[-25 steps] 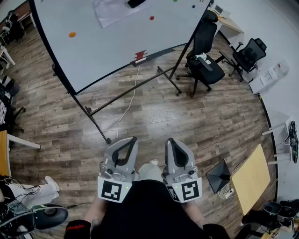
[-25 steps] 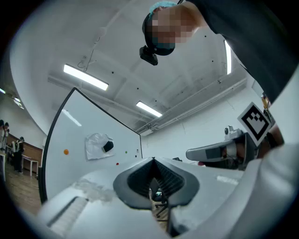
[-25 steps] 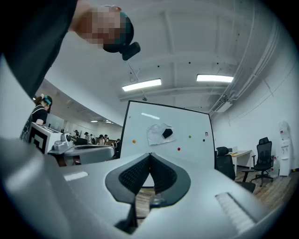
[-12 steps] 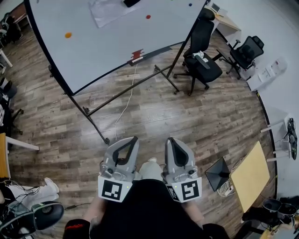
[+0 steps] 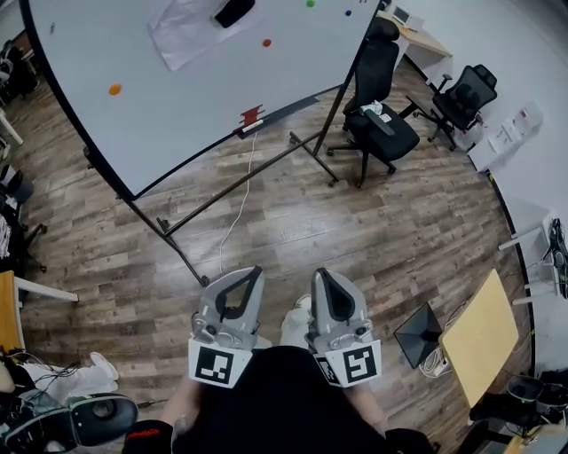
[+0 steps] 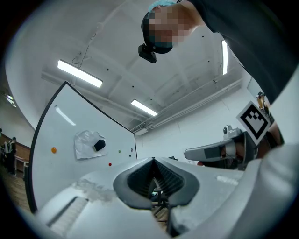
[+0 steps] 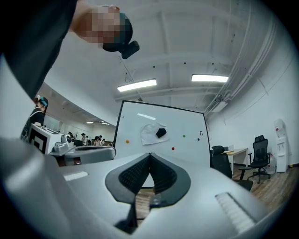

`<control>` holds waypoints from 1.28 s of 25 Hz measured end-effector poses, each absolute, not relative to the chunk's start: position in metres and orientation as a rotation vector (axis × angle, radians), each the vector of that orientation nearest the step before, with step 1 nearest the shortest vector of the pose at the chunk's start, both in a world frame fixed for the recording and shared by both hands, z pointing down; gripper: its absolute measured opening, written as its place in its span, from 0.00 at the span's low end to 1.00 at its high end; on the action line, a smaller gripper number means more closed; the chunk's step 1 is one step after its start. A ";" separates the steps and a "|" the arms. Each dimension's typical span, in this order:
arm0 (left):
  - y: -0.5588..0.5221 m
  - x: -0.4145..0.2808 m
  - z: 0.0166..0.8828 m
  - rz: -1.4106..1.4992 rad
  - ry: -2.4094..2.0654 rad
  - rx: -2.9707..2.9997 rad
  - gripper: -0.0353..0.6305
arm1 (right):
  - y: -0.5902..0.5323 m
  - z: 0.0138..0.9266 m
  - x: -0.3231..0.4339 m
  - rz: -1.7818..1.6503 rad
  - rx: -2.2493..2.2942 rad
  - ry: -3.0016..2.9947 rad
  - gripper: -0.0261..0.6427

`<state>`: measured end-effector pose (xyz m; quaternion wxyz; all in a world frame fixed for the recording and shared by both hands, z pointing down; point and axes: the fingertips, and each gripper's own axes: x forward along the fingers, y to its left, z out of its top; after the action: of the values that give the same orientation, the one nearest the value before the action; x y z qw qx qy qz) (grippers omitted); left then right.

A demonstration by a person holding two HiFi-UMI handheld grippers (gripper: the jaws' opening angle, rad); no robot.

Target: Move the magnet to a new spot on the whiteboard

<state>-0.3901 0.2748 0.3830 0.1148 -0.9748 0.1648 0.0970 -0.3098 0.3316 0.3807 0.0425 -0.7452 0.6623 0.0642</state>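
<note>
**Approach to the whiteboard, both jaws shut and empty**

Jaws on my left gripper (image 5: 252,270) lie together tip to tip with nothing between them. Those on my right gripper (image 5: 320,273) are closed and empty in the same way. Both grippers point ahead, side by side, held close to my body above the wooden floor (image 5: 293,213).

The step in hand, as I judge it, is the walk-up, since no magnet is within reach. To do it well I should face the board squarely and choose one magnet and one gripper before I arrive. I should part those jaws only when near, just wide enough to straddle the disc. A small flat disc on a smooth board will probably slide rather than lift, so I would take it by the rim and slide or peel it off, not jab at its face. The stand's feet and the white cable (image 5: 238,208) trailing to the floor are worth stepping around.

The whiteboard (image 5: 177,106) stands well apart from both jaws, ahead and a little to my left. On it sit an orange magnet (image 5: 114,90) toward the left and a red magnet (image 5: 266,42) nearer the middle. A green dot (image 5: 310,3) and a blue dot (image 5: 347,12) sit by the right edge. I cannot tell which one is meant. A crumpled sheet (image 5: 182,35) with a black block (image 5: 234,11) on it is stuck to the board between orange and red.
</note>
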 end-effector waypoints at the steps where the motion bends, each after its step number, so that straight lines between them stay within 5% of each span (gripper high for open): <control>1: 0.274 -0.385 0.383 0.278 0.482 -2.858 0.06 | 0.331 0.380 -0.304 0.190 -2.280 2.018 0.04; 32: 0.240 -0.145 0.384 0.182 0.528 -2.827 0.06 | 0.298 0.395 -0.049 0.080 -2.276 2.000 0.04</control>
<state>-0.1447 0.2395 0.3838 0.1298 -0.9727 0.1818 0.0625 -0.0489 0.2985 0.3951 0.0554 -0.7498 0.6588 0.0265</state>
